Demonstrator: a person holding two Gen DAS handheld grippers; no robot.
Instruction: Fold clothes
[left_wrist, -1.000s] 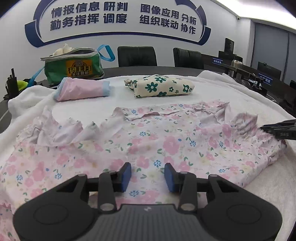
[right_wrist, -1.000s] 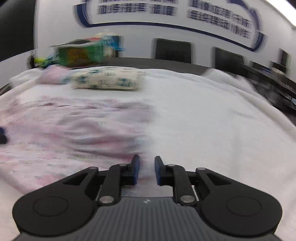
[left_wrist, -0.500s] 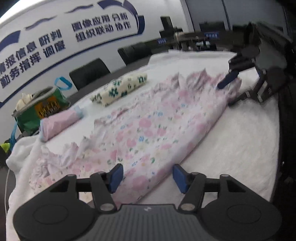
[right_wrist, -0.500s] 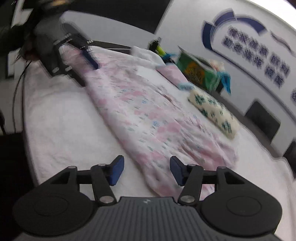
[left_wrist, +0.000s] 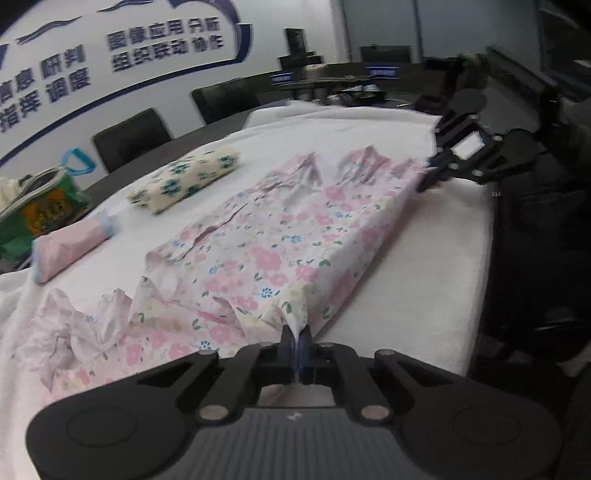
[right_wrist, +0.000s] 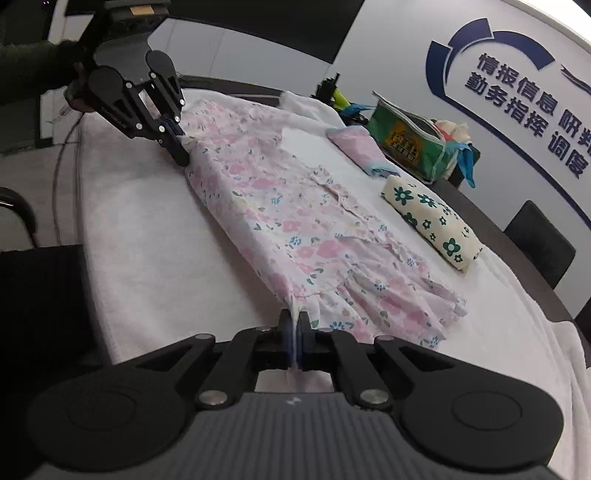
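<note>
On the white blanket (left_wrist: 424, 258), the left gripper (left_wrist: 295, 338) and right gripper (right_wrist: 294, 325) are each pinching the flowery dress (left_wrist: 280, 236) tight along one edge, probably so they can be folding it over.

The left claw (left_wrist: 296, 345) and the right claw (right_wrist: 294, 334) were black linkages with blue pads, silver screws and ribbed grey bases.

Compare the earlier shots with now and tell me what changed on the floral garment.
Both grippers went from open jaws above the cloth to pinching it: the left gripper and the right gripper are each shut on the near edge of the pink floral garment, at opposite ends, the edge slightly lifted. The green-flowered folded bundle, the pink folded bundle and the green bag stayed put.
</note>
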